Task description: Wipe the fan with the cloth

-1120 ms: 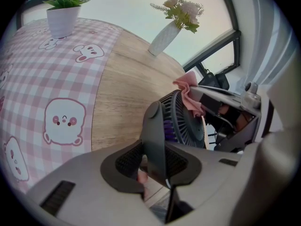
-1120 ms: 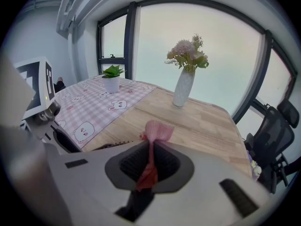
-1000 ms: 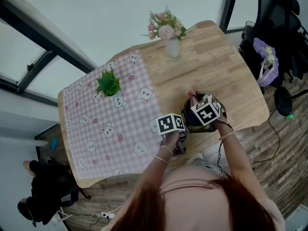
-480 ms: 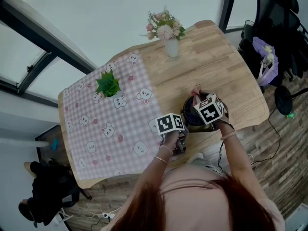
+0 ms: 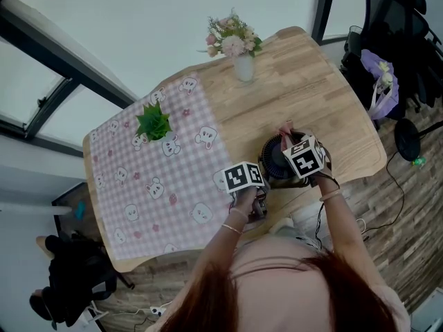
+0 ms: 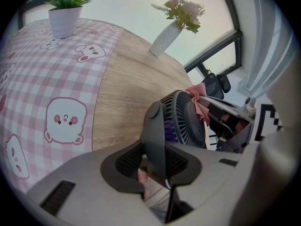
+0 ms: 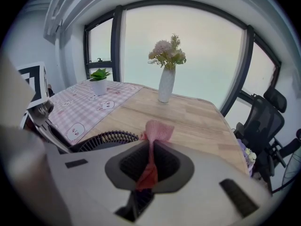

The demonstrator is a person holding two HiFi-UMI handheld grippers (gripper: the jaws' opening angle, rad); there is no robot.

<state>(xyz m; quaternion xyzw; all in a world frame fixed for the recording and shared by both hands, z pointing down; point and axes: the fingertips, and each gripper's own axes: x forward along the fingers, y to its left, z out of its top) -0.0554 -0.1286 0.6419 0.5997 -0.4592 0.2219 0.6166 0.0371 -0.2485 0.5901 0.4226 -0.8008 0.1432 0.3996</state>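
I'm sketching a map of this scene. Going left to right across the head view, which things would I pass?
potted plant → vase of flowers → fan → black office chair

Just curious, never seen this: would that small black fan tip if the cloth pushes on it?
Likely light and tippy: the fan is small with a thin stand, which the left gripper clamps. Its ribbed grille looks rigid, so the pink cloth probably slides without denting it.

— What stands on the worktop (image 5: 311, 95)?
— A pink checked cover (image 5: 145, 185) over its left end, a potted plant (image 5: 154, 122) on it near the far edge, a flower vase (image 5: 243, 67) at the far edge.
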